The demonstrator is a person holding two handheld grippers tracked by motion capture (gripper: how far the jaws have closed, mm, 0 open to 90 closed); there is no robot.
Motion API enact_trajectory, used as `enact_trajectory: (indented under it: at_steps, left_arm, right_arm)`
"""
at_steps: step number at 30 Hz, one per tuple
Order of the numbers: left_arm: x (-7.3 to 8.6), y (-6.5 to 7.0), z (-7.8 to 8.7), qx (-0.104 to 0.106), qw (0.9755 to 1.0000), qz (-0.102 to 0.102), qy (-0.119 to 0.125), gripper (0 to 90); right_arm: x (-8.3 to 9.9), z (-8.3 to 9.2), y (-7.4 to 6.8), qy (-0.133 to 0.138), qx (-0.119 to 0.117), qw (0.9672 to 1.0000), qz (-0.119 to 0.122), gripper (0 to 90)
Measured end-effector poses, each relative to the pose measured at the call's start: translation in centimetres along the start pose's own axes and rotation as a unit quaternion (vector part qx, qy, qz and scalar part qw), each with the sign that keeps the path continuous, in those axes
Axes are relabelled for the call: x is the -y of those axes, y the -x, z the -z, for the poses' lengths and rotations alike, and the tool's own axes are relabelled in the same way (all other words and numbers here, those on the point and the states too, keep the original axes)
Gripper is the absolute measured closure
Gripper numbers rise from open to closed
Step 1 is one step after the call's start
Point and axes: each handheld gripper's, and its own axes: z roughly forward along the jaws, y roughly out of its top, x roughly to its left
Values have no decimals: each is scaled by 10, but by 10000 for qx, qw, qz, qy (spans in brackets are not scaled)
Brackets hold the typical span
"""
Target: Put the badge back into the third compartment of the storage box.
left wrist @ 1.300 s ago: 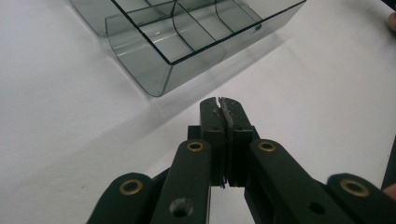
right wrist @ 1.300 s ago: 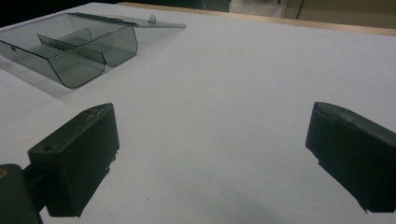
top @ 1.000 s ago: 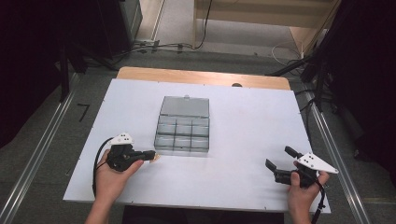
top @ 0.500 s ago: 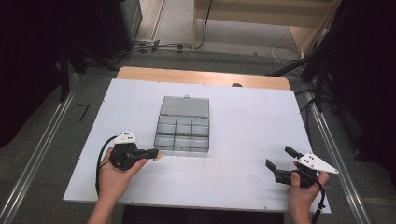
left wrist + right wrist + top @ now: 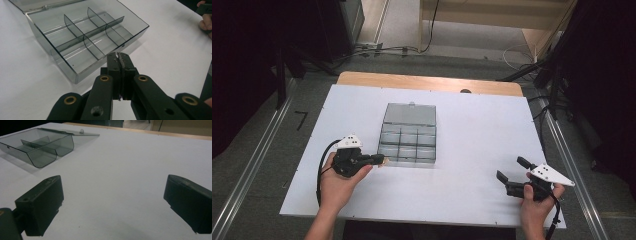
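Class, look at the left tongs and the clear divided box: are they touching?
Apart. In the left gripper view, the shut left tongs end just short of the box, with a strip of white table between the tips and its near corner.

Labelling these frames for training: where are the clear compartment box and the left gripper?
Clear compartment box point(image 5: 408, 141), high view, on a middle divider.
Left gripper point(image 5: 118, 57), left gripper view, at the closed jaw tips.

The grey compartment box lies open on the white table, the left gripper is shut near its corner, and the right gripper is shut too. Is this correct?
Not fully. The right gripper is open: the right gripper view shows its jaws wide apart over the white table. The compartment box is open and the left gripper is shut.
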Motion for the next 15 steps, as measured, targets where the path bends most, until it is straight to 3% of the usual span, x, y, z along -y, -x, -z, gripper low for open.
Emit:
enact_trajectory:
  at_steps: [15]
  left_arm:
    - [-18, 3, -12, -23, 9999, -92, -48, 900]
  right_arm:
    - [0, 0, 0, 1, -9, 10000, -13, 12]
